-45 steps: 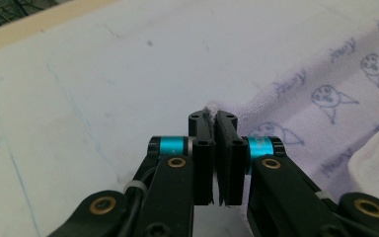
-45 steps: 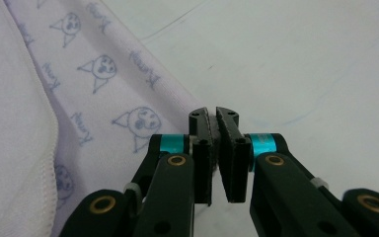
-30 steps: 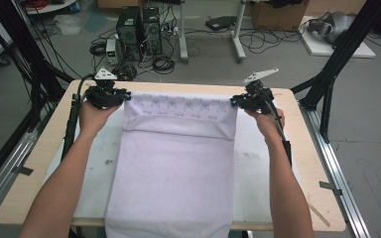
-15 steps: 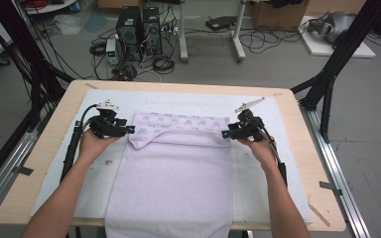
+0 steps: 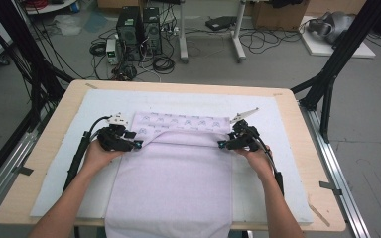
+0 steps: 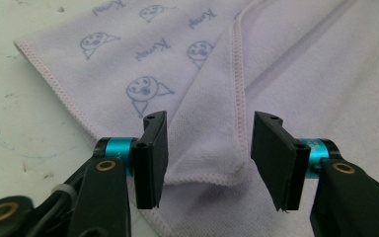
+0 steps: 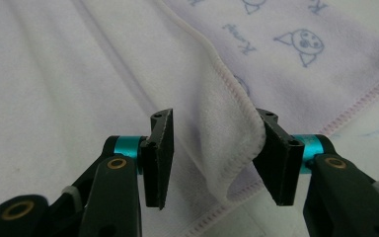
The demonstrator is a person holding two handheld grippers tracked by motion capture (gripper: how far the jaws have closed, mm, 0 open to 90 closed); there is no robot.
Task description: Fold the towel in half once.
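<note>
A lilac towel [image 5: 178,168] is being shown in the high view lying on the white-covered table [image 5: 287,148], its far end folded back with the printed underside up, and flanked by the left gripper [image 5: 138,145] and right gripper [image 5: 220,145]. In the left gripper view, the folded corner [image 6: 212,163] is being framed between parted jaws that have just been closing slightly, neither pad pressing on it. In the right gripper view, the raised hem [image 7: 237,148] is being brushed by one pad of jaws standing about half open, without being clamped.

even soft light, faint shadows; high view grainy, close views' backgrounds blurred.

Both grippers, left [image 5: 138,144] and right [image 5: 220,145], sit low at the lilac towel's [image 5: 173,183] folded-over corners on the table [image 5: 297,106].
</note>
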